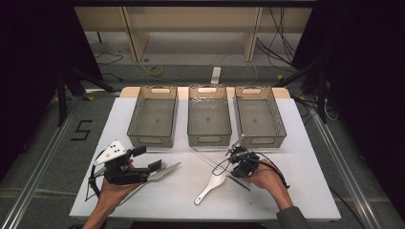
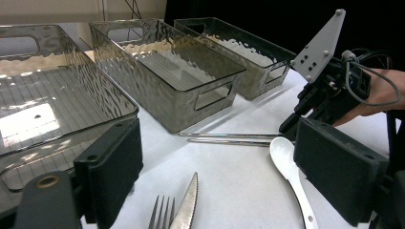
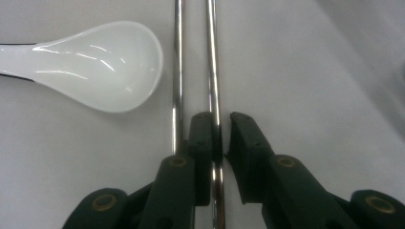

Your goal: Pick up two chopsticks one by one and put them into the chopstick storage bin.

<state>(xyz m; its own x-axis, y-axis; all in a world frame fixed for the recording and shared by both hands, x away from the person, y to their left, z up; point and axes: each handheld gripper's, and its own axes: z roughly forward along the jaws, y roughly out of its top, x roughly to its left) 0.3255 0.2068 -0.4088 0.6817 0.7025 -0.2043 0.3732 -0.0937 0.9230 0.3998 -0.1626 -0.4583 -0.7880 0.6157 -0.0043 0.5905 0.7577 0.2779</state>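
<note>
Two metal chopsticks (image 3: 210,57) lay side by side on the white surface (image 1: 296,191), near the middle bin (image 1: 209,117), the white spoon (image 3: 102,64) just left. The right gripper (image 3: 220,136) straddled one stick, jaws nearly closed but seemingly not yet clamped. The thin rod could slip or roll, nudging its twin or the spoon. The left gripper (image 2: 215,167) hovered wide open, empty, over the fork (image 2: 162,214) and knife (image 2: 187,202).
</note>
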